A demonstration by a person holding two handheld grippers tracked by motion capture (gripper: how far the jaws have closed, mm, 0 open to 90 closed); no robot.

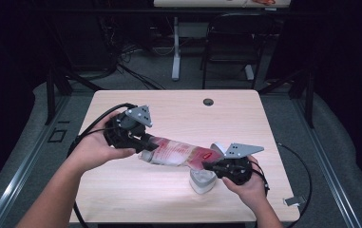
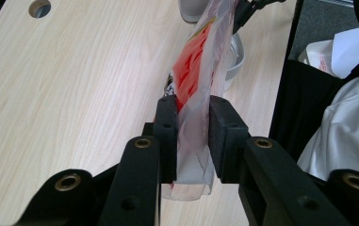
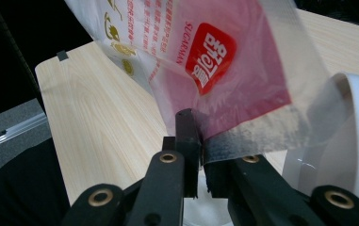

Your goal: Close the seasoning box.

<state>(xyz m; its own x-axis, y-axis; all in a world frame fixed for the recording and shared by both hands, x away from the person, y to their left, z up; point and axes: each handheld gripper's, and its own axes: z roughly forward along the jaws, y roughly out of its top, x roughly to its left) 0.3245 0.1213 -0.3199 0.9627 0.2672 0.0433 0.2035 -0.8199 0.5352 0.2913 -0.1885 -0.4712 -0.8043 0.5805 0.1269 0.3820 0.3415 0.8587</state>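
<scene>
Above the table (image 1: 121, 199), a clear plastic bag (image 1: 178, 153) with red print hung stretched between my two grippers, its contents not discernible. Left gripper (image 2: 189, 122) clamped one end narrowly; right gripper (image 3: 200, 141) pinched the clear edge, jaws nearly closed. A white container (image 1: 202, 182) sat beneath the right end. Both hands gripped from the sides, forearms angled inward.
</scene>
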